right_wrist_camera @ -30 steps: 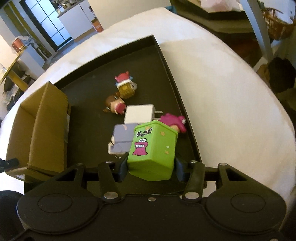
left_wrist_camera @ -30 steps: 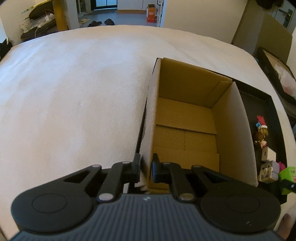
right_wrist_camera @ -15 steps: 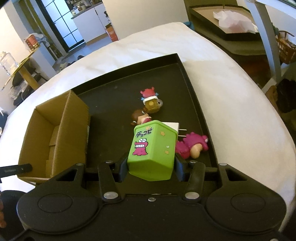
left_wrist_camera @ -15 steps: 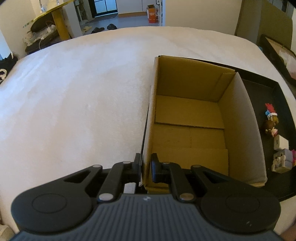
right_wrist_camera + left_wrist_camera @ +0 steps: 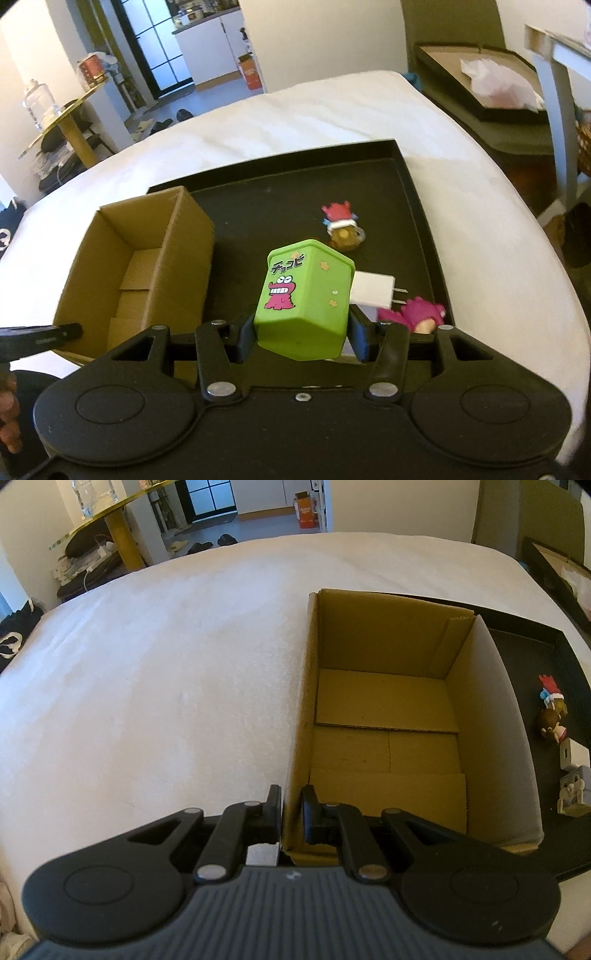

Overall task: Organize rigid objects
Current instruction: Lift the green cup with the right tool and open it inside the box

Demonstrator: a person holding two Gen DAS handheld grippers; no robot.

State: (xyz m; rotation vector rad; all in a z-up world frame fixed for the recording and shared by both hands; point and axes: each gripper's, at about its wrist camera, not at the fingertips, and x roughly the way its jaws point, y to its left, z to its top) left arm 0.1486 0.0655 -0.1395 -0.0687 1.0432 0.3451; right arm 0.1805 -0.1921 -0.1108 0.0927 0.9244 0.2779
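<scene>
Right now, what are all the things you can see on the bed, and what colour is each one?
cardboard box: one, brown, open and empty, at the tray's left end.
tray: one, black, flat on the white bed cover.
green box: one, green with a pink cartoon monster, lifted above the tray.
white charger: one, white, on the tray behind the green box.
red-hat figure: one, red and yellow, further back on the tray.
pink plush toy: one, pink, near the tray's right edge.
brown-haired figure: one, brown and pink, on the tray.
grey block toy: one, grey, on the tray.
left hand-held gripper: black, pinching the cardboard box's wall.
right hand-held gripper: black, holding the green box.
</scene>
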